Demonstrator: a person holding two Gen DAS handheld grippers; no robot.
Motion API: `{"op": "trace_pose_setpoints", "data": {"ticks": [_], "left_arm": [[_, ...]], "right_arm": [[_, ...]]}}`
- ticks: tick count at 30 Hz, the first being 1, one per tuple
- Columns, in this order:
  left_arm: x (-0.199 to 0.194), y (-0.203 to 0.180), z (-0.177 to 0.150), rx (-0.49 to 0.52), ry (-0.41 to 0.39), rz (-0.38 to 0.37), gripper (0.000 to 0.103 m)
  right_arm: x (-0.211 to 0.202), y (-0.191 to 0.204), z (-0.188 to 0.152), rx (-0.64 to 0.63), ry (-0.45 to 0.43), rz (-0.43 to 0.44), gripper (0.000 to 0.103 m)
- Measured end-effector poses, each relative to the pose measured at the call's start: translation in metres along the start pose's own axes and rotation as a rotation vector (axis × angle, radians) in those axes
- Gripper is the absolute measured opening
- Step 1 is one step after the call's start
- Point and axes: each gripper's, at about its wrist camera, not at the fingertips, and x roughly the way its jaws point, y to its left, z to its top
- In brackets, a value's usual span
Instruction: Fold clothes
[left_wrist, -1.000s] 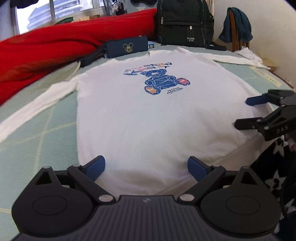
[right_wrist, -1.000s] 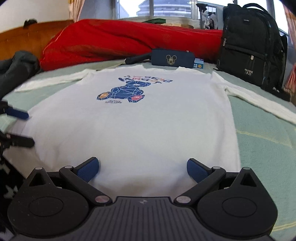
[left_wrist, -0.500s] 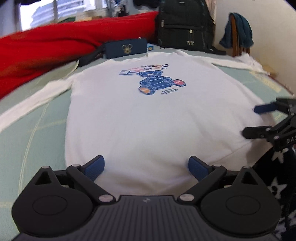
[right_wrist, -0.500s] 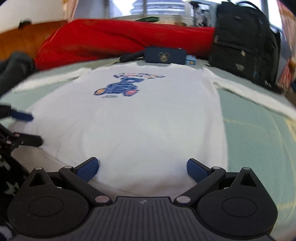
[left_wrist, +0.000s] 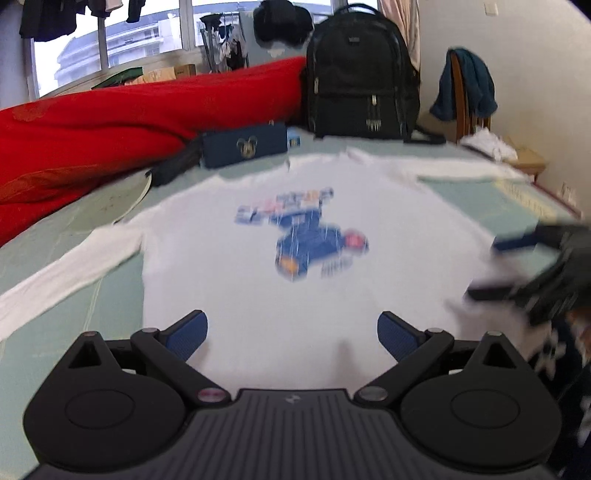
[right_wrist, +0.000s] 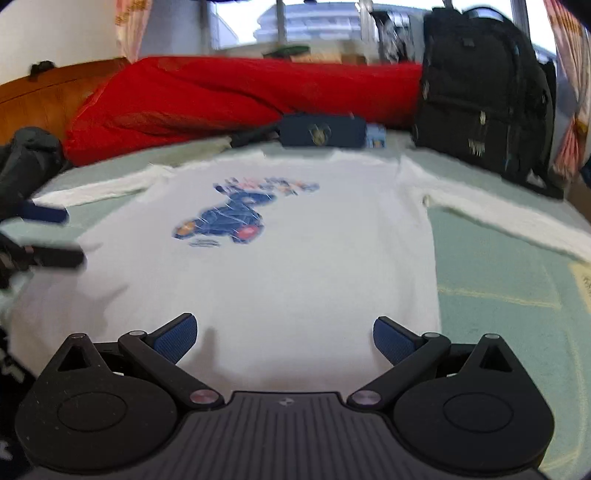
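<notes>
A white long-sleeved shirt (left_wrist: 280, 295) (right_wrist: 295, 266) with a blue bear print lies flat, face up, on the pale green bed, sleeves spread out to both sides. My left gripper (left_wrist: 291, 334) hovers open over the shirt's near hem, nothing between its blue pads. My right gripper (right_wrist: 282, 334) is open too, above the hem further right. Each wrist view catches the other gripper at its edge, blurred: the right gripper (left_wrist: 517, 266) at the shirt's right side, the left gripper (right_wrist: 48, 236) at its left side.
A red quilt (left_wrist: 110, 122) runs along the back of the bed. A black backpack (left_wrist: 362, 74) and a dark blue pouch (left_wrist: 243, 146) sit behind the collar. A chair with a teal garment (left_wrist: 465, 88) stands at the far right. Dark clothing (right_wrist: 26, 162) lies far left.
Both grippers have risen and tilted up, so more of the room and window shows. Both stay open. The shirt has not moved.
</notes>
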Motion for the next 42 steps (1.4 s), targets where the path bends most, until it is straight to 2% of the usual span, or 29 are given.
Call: {"op": "trace_pose_setpoints", "data": {"ticks": [7, 13, 17, 19, 22, 24, 27, 31, 33, 35, 36, 39, 42], "left_arm": [[0.049, 0.014, 0.036, -0.047, 0.021, -0.008, 0.098], [0.1, 0.04, 0.058, -0.064, 0.02, 0.016, 0.098], [0.123, 0.065, 0.045, -0.117, 0.066, 0.017, 0.098], [0.126, 0.074, 0.037, -0.129, 0.075, -0.002, 0.098], [0.125, 0.083, 0.032, -0.141, 0.07, -0.01, 0.098], [0.123, 0.085, 0.031, -0.145, 0.06, -0.014, 0.098], [0.119, 0.086, 0.03, -0.142, 0.048, -0.019, 0.098], [0.116, 0.085, 0.03, -0.136, 0.032, -0.023, 0.098], [0.115, 0.084, 0.03, -0.134, 0.026, -0.023, 0.098], [0.113, 0.084, 0.03, -0.134, 0.017, -0.019, 0.098], [0.112, 0.085, 0.03, -0.137, 0.011, -0.02, 0.098], [0.109, 0.087, 0.03, -0.146, -0.001, -0.023, 0.098], [0.109, 0.087, 0.03, -0.149, -0.005, -0.017, 0.098]], "right_arm": [[0.012, -0.018, -0.001, 0.081, 0.064, -0.065, 0.103], [0.029, -0.044, 0.055, 0.185, 0.029, -0.058, 0.103], [0.066, -0.053, 0.098, 0.136, -0.026, -0.1, 0.103], [0.09, -0.053, 0.116, 0.083, -0.028, -0.134, 0.103], [0.128, -0.053, 0.132, 0.021, -0.014, -0.123, 0.103], [0.153, -0.056, 0.137, 0.017, 0.003, -0.116, 0.103], [0.18, -0.073, 0.13, 0.074, 0.092, -0.163, 0.103], [0.16, -0.077, 0.106, 0.093, 0.061, -0.161, 0.103], [0.153, -0.078, 0.102, 0.123, 0.103, -0.196, 0.103], [0.146, -0.081, 0.106, 0.148, 0.118, -0.187, 0.103], [0.143, -0.082, 0.112, 0.153, 0.114, -0.192, 0.103], [0.139, -0.082, 0.138, 0.147, 0.028, -0.173, 0.103], [0.155, -0.084, 0.167, 0.138, 0.005, -0.121, 0.103]]}}
